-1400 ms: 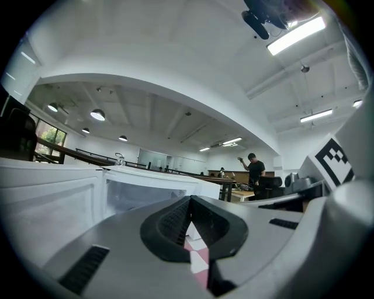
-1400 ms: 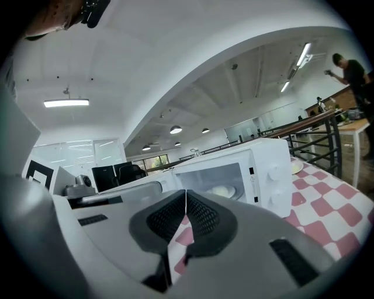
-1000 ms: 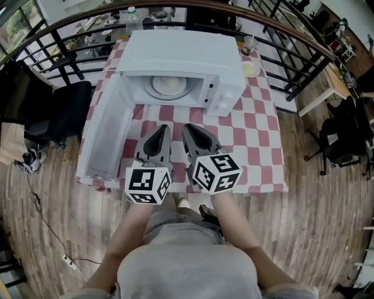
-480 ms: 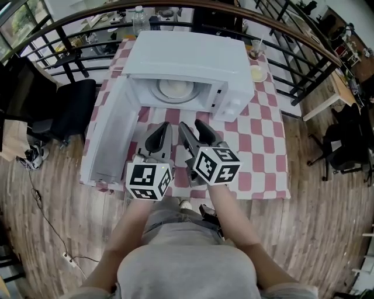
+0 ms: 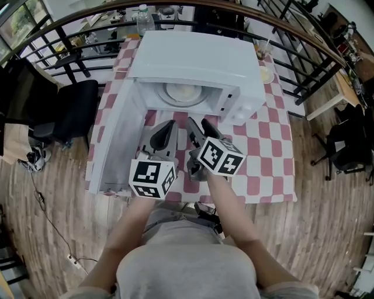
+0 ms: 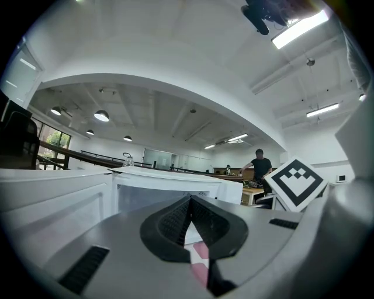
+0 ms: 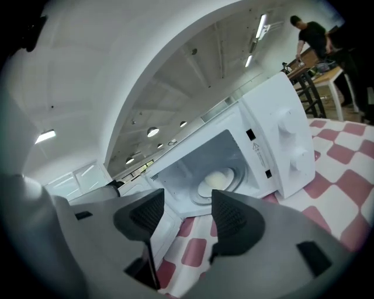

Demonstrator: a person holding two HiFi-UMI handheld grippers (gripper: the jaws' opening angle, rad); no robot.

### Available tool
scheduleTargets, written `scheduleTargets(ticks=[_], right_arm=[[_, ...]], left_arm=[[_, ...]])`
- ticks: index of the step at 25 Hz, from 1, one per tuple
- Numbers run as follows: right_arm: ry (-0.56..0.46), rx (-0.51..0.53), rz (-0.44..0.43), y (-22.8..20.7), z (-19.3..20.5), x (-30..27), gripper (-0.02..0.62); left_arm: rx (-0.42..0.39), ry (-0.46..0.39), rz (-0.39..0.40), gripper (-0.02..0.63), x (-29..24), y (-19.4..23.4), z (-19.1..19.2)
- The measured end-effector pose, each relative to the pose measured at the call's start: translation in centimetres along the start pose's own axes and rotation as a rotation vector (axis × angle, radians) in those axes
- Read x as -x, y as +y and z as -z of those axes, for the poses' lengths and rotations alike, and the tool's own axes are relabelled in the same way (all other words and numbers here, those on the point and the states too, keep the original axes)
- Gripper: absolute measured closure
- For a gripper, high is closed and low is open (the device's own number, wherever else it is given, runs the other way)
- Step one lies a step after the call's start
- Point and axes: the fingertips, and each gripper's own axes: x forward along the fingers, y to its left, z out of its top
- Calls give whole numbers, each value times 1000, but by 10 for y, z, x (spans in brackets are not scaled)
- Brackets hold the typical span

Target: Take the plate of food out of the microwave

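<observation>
The white microwave (image 5: 193,58) stands on the checked table with its door (image 5: 120,140) swung wide to the left. Inside, a pale plate of food (image 5: 182,92) rests on the turntable; the right gripper view shows the plate (image 7: 217,180) straight ahead. My left gripper (image 5: 165,125) is shut and empty, just in front of the cavity's left part, its tips meeting (image 6: 188,201). My right gripper (image 5: 200,122) hovers beside it before the opening. Its jaws have just been opening and stand open (image 7: 187,207) with nothing between them.
A red-and-white checked cloth (image 5: 263,152) covers the table. A cup (image 5: 266,49) and a small dish (image 5: 266,74) sit behind the microwave's right side. A bottle (image 5: 143,13) stands behind the black railing. A black chair (image 5: 70,111) is left of the door.
Both grippers have moved forward toward the microwave opening. The right gripper's jaws, shut in the oldest frame, have spread apart and the gripper has rolled a little.
</observation>
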Motion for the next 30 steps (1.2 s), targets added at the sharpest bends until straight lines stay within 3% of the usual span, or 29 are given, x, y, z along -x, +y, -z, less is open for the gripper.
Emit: scheduleTargets(ticks=[7,18,30], right_arm=[[-26,-174,71,-16,9,-33,296],[-73,-551,230,-65,35,-80,287],[-70,-778,326,-89,53,-127,278]], left_arm=[[-10,17,23,604,-10,16,3],[1,47,71,604,-25,29,12],[5,72,97,604,-32,43,17]])
